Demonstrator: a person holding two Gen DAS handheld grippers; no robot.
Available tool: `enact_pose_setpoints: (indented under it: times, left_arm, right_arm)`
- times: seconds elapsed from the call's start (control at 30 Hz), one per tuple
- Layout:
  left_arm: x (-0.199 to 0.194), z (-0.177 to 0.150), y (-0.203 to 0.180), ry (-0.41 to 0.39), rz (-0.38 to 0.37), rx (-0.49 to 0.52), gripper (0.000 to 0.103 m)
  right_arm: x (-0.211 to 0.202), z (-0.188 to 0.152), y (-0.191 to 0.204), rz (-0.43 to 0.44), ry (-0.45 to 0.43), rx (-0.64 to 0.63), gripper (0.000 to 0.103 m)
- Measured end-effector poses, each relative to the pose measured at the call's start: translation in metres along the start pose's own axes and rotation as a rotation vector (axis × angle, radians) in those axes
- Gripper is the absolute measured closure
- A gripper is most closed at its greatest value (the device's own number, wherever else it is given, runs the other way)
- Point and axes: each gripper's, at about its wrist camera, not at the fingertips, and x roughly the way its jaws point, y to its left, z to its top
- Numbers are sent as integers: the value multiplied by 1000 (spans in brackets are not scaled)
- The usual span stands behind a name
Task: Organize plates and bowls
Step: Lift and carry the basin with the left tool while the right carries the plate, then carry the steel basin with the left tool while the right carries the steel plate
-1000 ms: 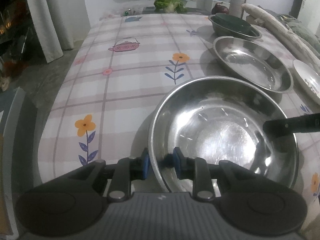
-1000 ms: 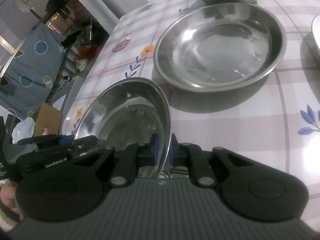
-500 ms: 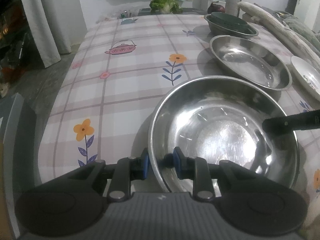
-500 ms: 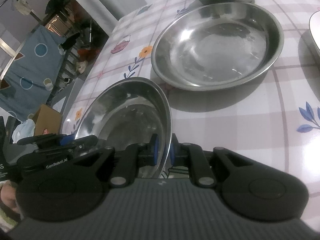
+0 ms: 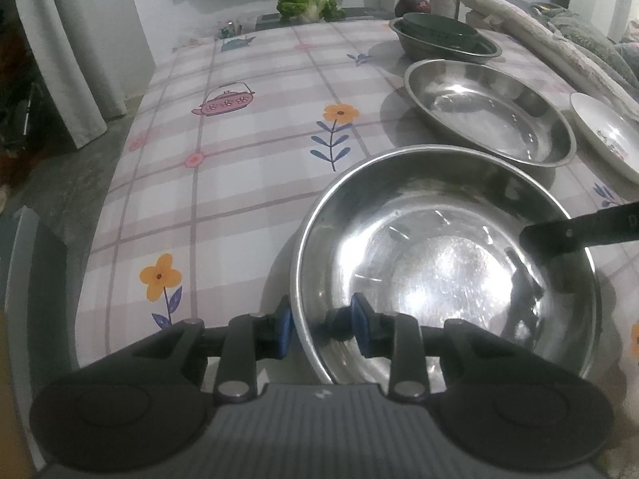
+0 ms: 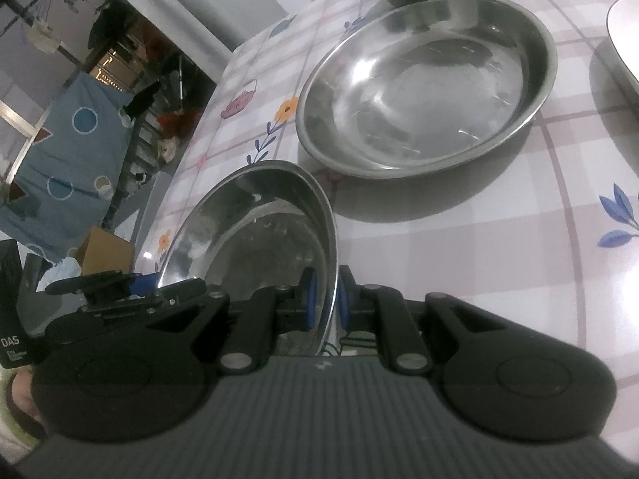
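On the flowered tablecloth (image 5: 247, 183), the left gripper (image 5: 321, 325) is clenched on the near-left rim of the steel bowl (image 5: 443, 263), one blue pad outside the wall and one inside. The right gripper (image 6: 324, 299) pinches the same bowl (image 6: 255, 235) at its opposite rim, its black finger showing over the bowl's right edge in the left view. Just beyond lies a steel plate (image 5: 489, 109), and behind that a steel dish holding a dark green bowl (image 5: 439, 30). At far right sits a white plate (image 5: 607, 133)
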Motion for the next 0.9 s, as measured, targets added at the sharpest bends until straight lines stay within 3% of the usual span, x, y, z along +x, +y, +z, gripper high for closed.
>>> enact_pose_setpoints:
  times: [0.7, 0.9]
  left_arm:
    - [-11, -13, -9, -21, 57, -104, 72]
    - [-15, -17, -21, -22, 85, -94, 72]
  right_arm:
    - [-1, 10, 15, -30, -8, -142, 91]
    - [1, 8, 12, -53, 0, -173, 91]
